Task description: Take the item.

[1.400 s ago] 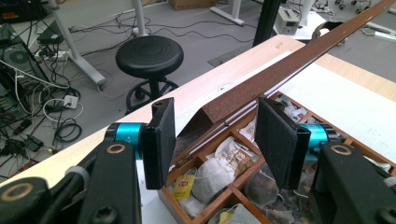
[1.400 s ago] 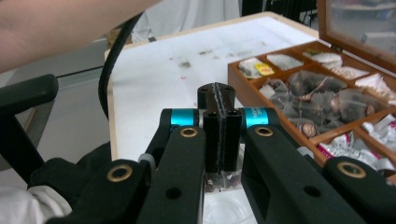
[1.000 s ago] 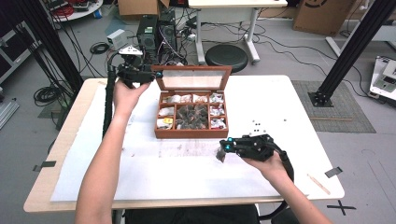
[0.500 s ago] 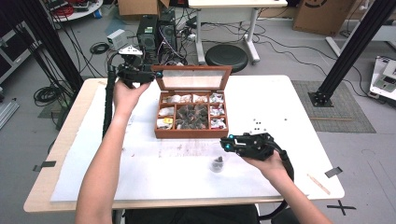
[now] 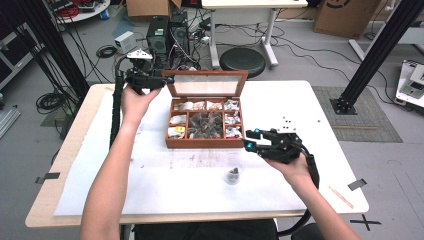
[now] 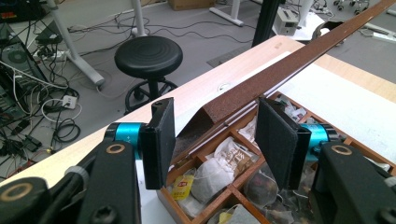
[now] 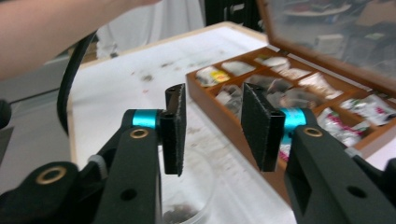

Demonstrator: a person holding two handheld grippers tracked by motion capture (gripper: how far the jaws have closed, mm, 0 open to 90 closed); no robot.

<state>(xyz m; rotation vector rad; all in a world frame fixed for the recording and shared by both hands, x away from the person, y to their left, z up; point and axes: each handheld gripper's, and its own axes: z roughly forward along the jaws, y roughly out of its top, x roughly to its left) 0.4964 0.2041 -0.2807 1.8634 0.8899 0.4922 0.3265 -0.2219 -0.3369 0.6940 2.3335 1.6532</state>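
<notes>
Clear plastic and light by the look of it, the cup (image 5: 232,176) stands upright on the white-covered counter (image 5: 300,100) with a dark clump of tea in its bottom, in front of the box (image 5: 205,143) and apart from it. The right hand-held gripper (image 5: 246,140) hovers just beside and above it. Its jaws have just been opening and nothing is between the pads, so the cup stands free. That closeness is the first risk: a low sweep of the jaws or the trailing cable could tip the cup and scatter the tea. The cup would probably also slide or crush under a hard or off-centre pinch. Further out, the left hand-held gripper (image 5: 170,79) has its jaws drawn in at the corner of the lid (image 5: 206,75), which stands open. I cannot tell whether the pads actually bite on the wood. If they slip, the lid could drop onto the tea bags (image 5: 206,122) or onto the right gripper, should it be reaching in.
</notes>
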